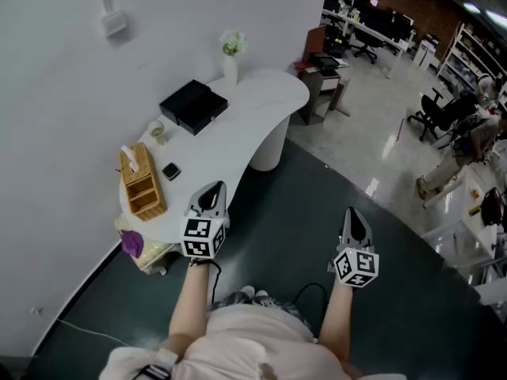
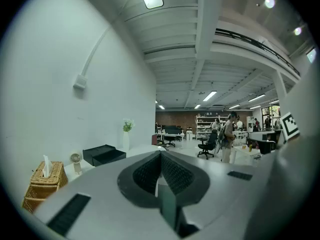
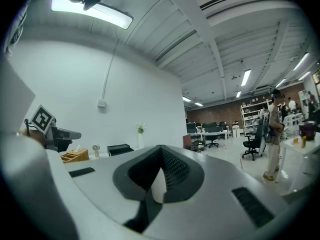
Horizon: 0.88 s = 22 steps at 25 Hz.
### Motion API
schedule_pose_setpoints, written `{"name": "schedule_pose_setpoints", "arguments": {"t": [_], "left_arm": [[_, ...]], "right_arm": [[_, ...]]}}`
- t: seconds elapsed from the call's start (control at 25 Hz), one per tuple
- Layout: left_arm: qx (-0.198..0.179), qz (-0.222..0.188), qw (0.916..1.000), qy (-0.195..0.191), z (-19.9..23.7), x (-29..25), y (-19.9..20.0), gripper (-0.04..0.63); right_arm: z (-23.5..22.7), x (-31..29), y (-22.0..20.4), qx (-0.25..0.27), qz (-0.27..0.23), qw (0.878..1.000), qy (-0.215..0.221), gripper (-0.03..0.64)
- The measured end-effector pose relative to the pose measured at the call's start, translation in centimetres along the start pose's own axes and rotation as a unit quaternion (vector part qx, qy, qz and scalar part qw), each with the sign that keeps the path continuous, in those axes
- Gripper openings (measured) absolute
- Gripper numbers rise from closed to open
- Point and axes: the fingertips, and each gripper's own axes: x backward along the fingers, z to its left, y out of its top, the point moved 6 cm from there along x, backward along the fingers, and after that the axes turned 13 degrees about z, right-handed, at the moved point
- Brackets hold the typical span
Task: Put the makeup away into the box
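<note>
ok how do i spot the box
Find the curved white table against the wall. Towards its far end, beside the white flower vase, sits the box. It is flat and black; the wicker organiser nearby is tan.

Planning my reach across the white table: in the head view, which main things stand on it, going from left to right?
wicker organizer → black box → vase of flowers
</note>
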Motion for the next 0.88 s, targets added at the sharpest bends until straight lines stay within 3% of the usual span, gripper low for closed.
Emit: {"name": "schedule_pose_setpoints", "arguments": {"t": [0.88], "left_arm": [[-0.007,0.011,0.9999,-0.011,-1.6,-1.3,-0.7,0.025]], "right_arm": [[-1.0,-0.6,-0.9,-0.021,-0.001,1.0,0.012,0.015]]}}
